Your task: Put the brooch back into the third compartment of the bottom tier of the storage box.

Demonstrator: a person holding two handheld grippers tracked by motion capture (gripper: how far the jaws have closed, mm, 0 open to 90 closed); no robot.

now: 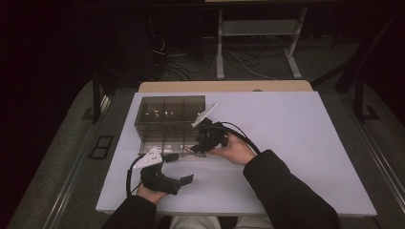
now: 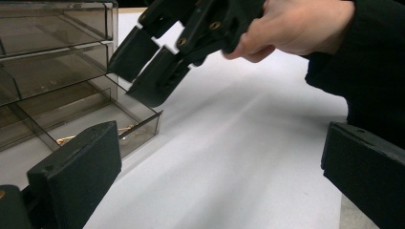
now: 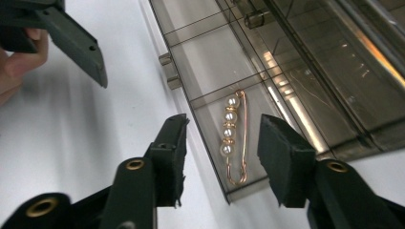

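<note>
1. While I count from my own edge of the counter [image 1: 286, 143] outward, I find two tongs, one in each of my hands.
2. My left tongs [image 1: 174, 170] sit nearest me, low over the white counter, with the jaws standing wide and nothing between them; in the left gripper view each black pad frames bare counter.
3. My right tongs [image 1: 197, 149] are a little farther out, tilted down over the front right corner of the one smoky clear organiser box [image 1: 169, 121]. Their jaws stand partly apart and press on nothing; the pin lies below the gap between them.
4. One drawer tray [image 3: 210, 102] is pulled out from the bottom of the box toward me, and it is split into compartments by thin walls.
5. One safety pin [image 3: 234, 138] of gold wire, strung with four pearl beads, lies flat in the end compartment of that tray, close to its front corner. It touches neither pad.
6. The tray compartments next to it that I can see look bare.
7. Farther back, the upper part of the box holds several more compartments; something small glints inside them in the high view, but I cannot tell what or how many.
</note>
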